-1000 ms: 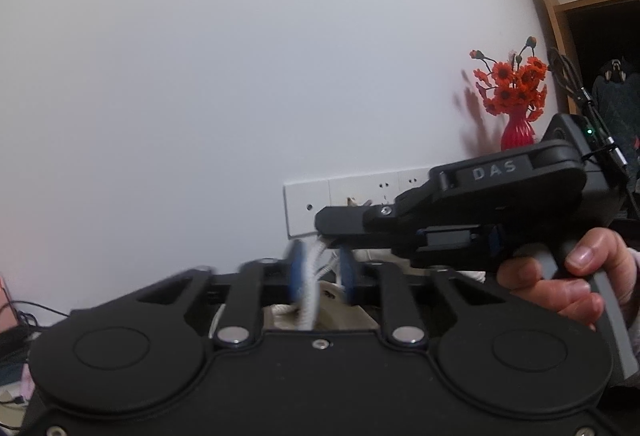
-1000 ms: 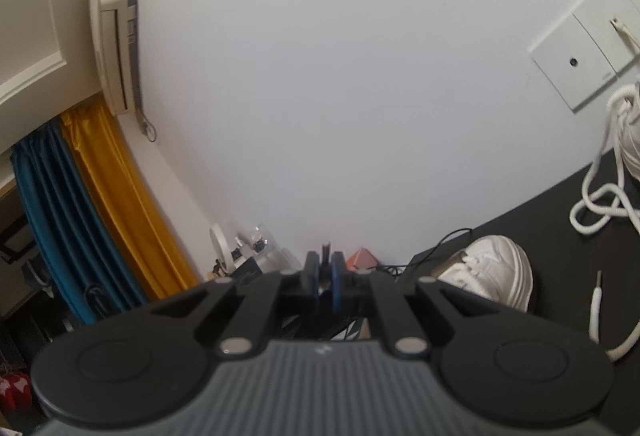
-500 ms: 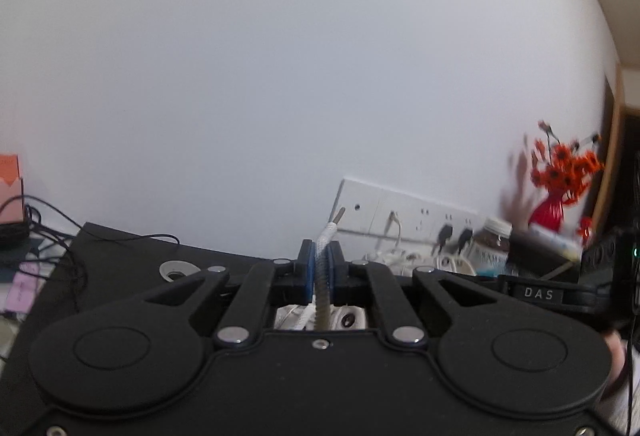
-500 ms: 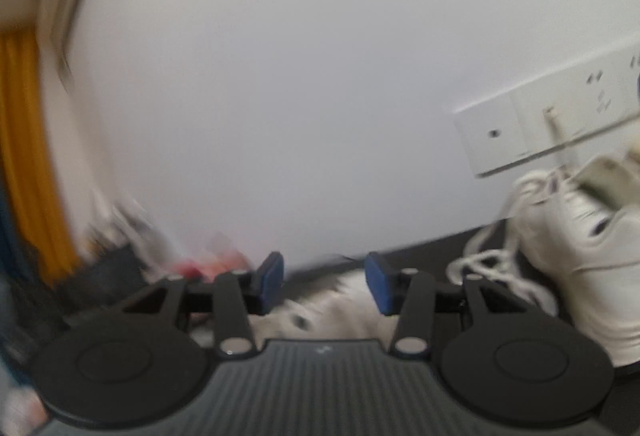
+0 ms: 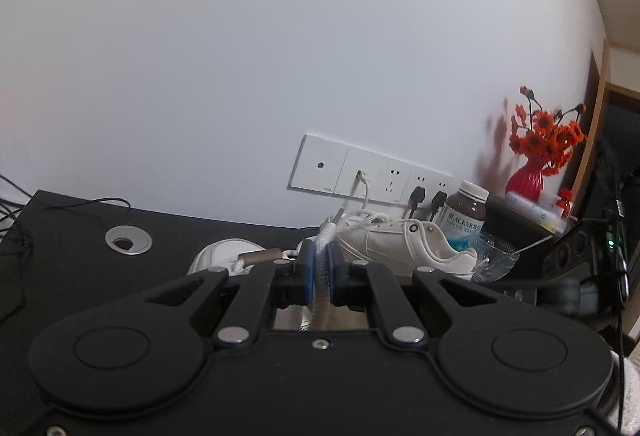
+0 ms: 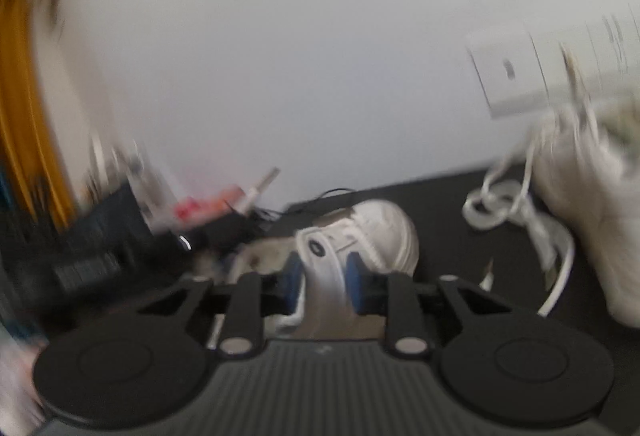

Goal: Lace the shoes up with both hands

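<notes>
Your left gripper [image 5: 319, 268] pinches the lace [image 5: 323, 236], its tip aimed away toward the far shoe [image 5: 404, 242]; your right gripper [image 6: 323, 282] is closing astride the near shoe's [image 6: 372, 232] tongue [image 6: 320, 260].

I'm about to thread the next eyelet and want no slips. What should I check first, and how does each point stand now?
1. Left gripper shut on the white lace: ok.
2. Lace tip free beyond the pads: ok.
3. Right gripper closing around the shoe tongue; firm grip: cannot tell, picture blurred.
4. Near shoe lying flat on the black desk: ok.
5. Target eyelet visible: not ok.
6. Loose lace of the second shoe apart from the near shoe: ok.
</notes>
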A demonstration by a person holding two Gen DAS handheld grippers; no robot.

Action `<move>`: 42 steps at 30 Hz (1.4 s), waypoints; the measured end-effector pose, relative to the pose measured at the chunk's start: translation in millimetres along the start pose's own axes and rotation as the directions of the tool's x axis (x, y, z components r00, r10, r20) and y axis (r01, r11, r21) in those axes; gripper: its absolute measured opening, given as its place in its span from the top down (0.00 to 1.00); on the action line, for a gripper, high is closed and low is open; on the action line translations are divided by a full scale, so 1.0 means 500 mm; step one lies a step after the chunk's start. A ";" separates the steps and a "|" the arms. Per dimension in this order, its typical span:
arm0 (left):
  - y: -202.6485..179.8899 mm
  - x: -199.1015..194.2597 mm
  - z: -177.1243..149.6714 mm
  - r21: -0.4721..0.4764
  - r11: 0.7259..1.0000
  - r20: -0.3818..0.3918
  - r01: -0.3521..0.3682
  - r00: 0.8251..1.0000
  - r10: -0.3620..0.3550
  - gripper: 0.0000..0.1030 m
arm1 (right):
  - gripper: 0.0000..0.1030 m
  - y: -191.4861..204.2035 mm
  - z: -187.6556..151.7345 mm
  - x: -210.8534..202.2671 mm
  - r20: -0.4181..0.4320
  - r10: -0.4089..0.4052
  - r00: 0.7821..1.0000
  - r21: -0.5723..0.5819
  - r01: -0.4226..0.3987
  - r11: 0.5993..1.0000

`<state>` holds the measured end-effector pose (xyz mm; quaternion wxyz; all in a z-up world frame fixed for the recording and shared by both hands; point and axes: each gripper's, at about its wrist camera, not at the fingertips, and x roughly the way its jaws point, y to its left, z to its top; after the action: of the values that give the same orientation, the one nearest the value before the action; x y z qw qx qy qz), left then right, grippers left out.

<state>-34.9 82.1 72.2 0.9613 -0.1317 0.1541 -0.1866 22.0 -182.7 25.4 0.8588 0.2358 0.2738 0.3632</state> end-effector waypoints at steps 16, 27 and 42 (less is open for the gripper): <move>-0.004 0.020 -0.045 0.135 0.991 -0.060 -0.012 0.998 0.021 0.86 | 0.78 -0.157 -0.084 0.014 0.201 0.206 0.958 0.791 -0.282 0.543; 0.018 0.009 -0.038 0.054 0.998 -0.026 0.019 1.000 -0.018 0.89 | 0.78 -0.138 -0.072 0.005 0.195 0.191 0.962 0.753 -0.272 0.599; 0.000 0.009 -0.044 0.142 0.989 -0.020 0.028 0.999 -0.025 0.91 | 0.78 -0.113 -0.060 0.000 0.193 0.183 0.964 0.752 -0.265 0.604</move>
<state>-38.4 76.1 50.6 0.9643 -0.0631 0.1472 -0.2109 30.7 -211.9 -31.0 0.6348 0.6293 0.3293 0.3043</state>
